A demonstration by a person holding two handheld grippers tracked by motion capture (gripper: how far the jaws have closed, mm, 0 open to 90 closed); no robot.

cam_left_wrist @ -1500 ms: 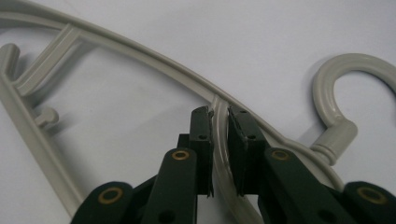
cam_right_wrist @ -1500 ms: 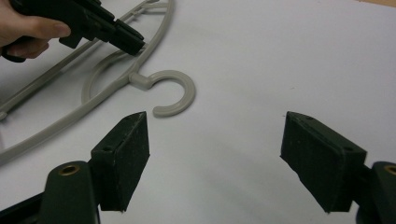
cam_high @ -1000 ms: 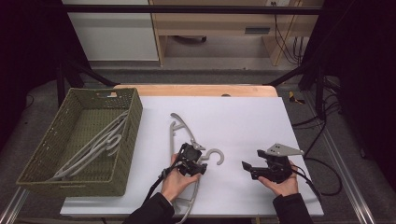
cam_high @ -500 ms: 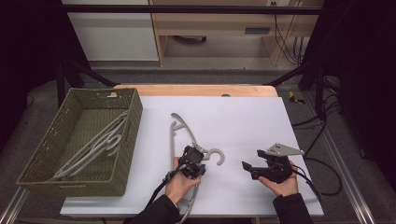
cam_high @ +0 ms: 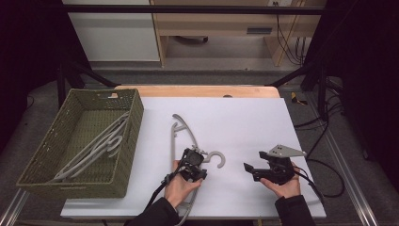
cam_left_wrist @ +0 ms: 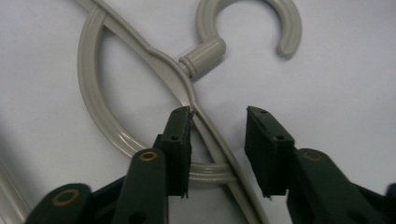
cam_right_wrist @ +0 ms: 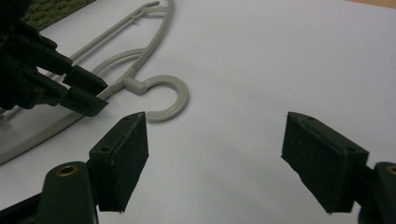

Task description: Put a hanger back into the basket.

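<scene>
A grey plastic hanger point(cam_high: 181, 129) lies flat on the white table sheet point(cam_high: 244, 122), its hook point(cam_high: 217, 159) pointing right. My left gripper point(cam_high: 194, 159) sits over the hanger's neck. In the left gripper view the jaws point(cam_left_wrist: 219, 140) straddle the thin arm of the hanger point(cam_left_wrist: 205, 53) just below the hook's collar. They have just been opening: one pad touches the arm and the other stands apart. My right gripper point(cam_high: 249, 168) rests to the right on the sheet, open point(cam_right_wrist: 217, 154), nothing between its pads. Its view takes in the hook point(cam_right_wrist: 173, 95) and the left gripper point(cam_right_wrist: 84, 91).
A green woven basket point(cam_high: 42, 155) stands at the table's left with several more grey hangers point(cam_high: 99, 143) inside. A wooden strip point(cam_high: 197, 89) runs along the table's far edge. Cables point(cam_high: 324, 174) trail off at the right.
</scene>
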